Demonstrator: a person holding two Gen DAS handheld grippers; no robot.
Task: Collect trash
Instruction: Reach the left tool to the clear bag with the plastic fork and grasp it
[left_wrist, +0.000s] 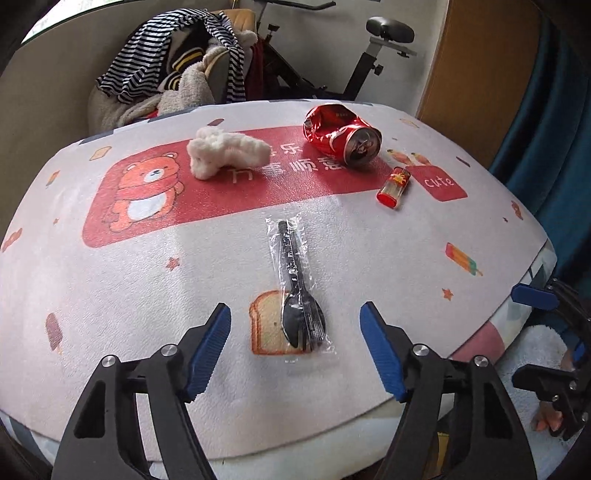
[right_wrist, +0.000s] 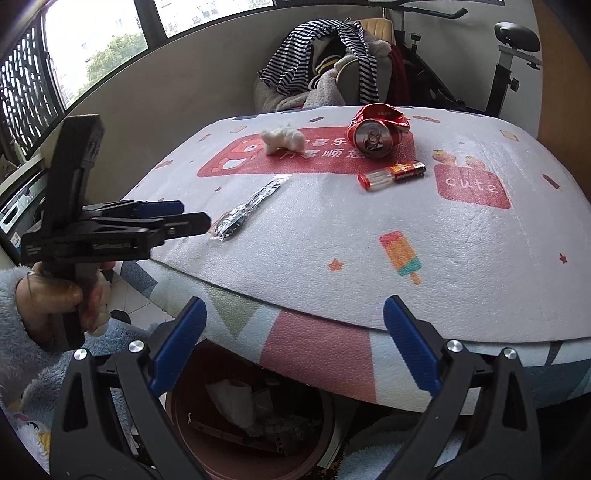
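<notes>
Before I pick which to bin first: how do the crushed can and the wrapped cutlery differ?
The crushed can is red, bulky and dented; the wrapped cutlery is black, flat and slim in clear plastic. The can lies at the table's far side, the cutlery nearer the left tongs. Both lie untouched.

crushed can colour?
Red with white lettering, silver top; the crushed can shows best in the left wrist view.

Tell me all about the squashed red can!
The can is red and shiny, metal by its look, with white lettering. Its far half is crushed and crumpled; its silver round end faces the camera. It lies on its side on the mat, at the far edge. The lighter lies near it, not touching.
</notes>
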